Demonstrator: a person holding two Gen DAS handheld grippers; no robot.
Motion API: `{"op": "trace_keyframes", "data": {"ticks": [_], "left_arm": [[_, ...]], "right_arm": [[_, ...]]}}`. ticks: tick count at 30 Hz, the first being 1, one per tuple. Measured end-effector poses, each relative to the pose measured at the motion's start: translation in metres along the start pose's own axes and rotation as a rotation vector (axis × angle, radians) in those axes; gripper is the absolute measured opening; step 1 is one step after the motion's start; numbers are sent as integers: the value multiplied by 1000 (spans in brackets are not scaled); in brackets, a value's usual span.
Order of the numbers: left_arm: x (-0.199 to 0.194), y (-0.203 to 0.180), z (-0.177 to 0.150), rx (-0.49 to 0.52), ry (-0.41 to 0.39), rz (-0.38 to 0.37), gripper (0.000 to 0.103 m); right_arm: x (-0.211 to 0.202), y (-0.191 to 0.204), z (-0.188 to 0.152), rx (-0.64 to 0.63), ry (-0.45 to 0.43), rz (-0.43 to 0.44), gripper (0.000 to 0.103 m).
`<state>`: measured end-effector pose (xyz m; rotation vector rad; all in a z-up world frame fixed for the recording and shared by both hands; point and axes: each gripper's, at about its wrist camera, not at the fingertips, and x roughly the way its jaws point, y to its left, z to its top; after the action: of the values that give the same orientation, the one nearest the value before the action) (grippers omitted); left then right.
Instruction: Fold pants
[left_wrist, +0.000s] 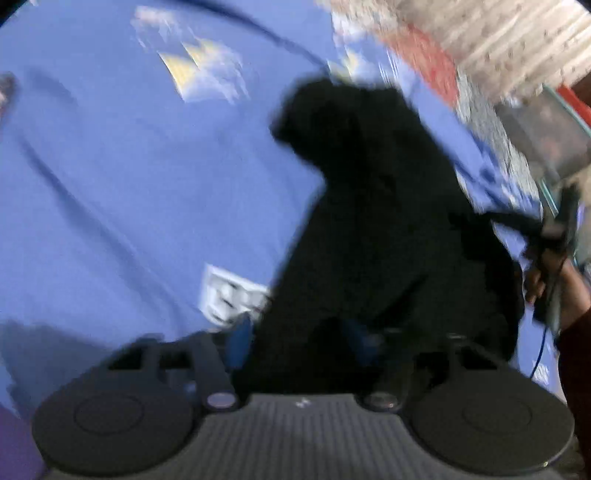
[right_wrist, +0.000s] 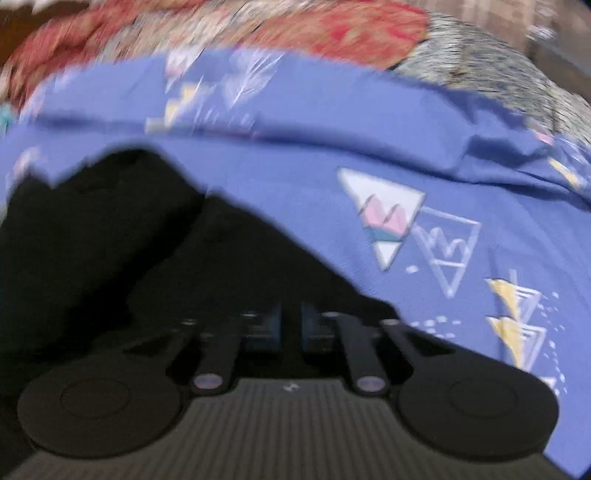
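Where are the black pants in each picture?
Left wrist view: the black pants fill the middle, from the top center down to between the left tool's fingers.
Right wrist view: the black pants fill the left and lower middle, reaching down to the right tool.
Shared landmark: the blue sheet with triangle patterns lies under the pants in both.

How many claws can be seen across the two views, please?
2. The left claw is at the bottom of its own view, over the black pants; the right claw is at the bottom of its view and also appears at the left view's right edge.
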<state>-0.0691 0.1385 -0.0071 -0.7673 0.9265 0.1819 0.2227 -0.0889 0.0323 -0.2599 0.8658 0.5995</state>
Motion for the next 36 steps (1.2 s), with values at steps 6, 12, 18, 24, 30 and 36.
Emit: {"op": "trace_keyframes", "data": {"ticks": [6, 12, 18, 24, 30, 36], "left_arm": [[0, -9, -8, 28, -17, -22, 70], [4, -19, -6, 17, -34, -9, 51], [-16, -28, 14, -1, -121, -5, 19], [-75, -8, 45, -74, -293, 22, 2], [-82, 12, 28, -119, -271, 50, 53], [-42, 27, -21, -231, -44, -98, 99]], "right_arm": [[-112, -113, 12, 370, -365, -137, 4], [-201, -216, -57, 692, -510, -458, 4], [-225, -253, -136, 831, -439, -582, 3], [-226, -234, -187, 905, -376, -386, 18], [-185, -170, -208, 786, -256, -168, 54], [-142, -168, -208, 847, -222, -78, 54]]}}
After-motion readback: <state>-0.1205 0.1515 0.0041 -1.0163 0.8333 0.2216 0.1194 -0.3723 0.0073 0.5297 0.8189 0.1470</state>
